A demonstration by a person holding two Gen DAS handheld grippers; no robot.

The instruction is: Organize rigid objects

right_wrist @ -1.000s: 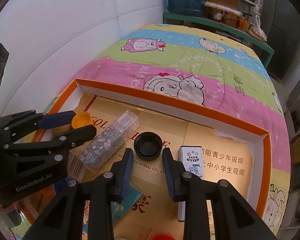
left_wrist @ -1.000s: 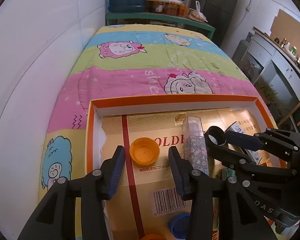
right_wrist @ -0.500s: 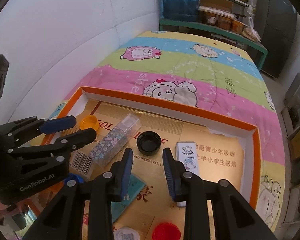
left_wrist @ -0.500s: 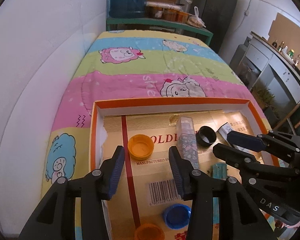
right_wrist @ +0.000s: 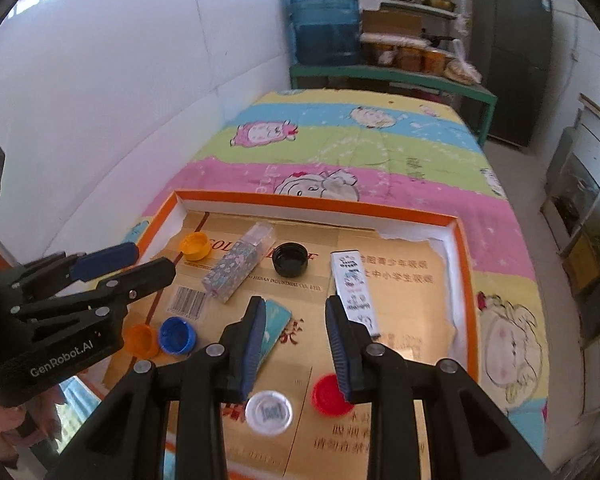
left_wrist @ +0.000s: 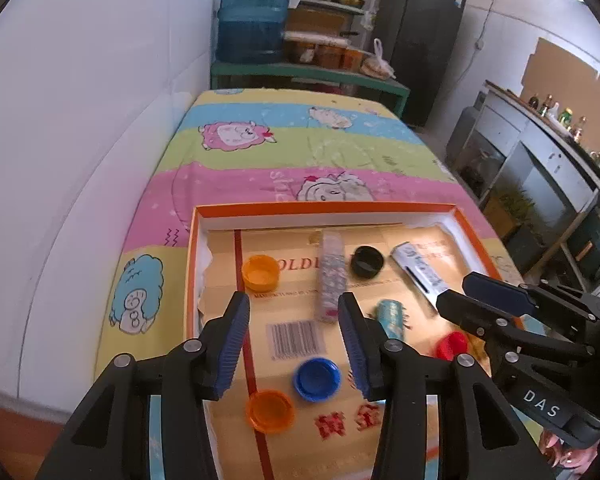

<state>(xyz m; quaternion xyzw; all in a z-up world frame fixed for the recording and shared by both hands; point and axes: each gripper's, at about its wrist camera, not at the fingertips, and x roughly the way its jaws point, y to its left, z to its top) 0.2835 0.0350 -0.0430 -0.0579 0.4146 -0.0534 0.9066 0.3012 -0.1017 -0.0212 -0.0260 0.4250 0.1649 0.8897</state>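
Note:
An orange-rimmed cardboard tray lies on the bed. In it are a yellow-orange cap, a floral bottle, a black cap, a white Hello Kitty box, a teal packet, a blue cap, an orange cap, a red cap and a white cap. My left gripper is open and empty above the tray's left part. My right gripper is open and empty above its right part.
The striped cartoon bedspread stretches ahead. A white wall runs along the left. Beyond the bed stand a green shelf with a blue water jug and jars, and a dark fridge. Cabinets line the right.
Both grippers have pulled back and up from the tray, so the objects look smaller and the near caps have come into view. Both stay open and empty.

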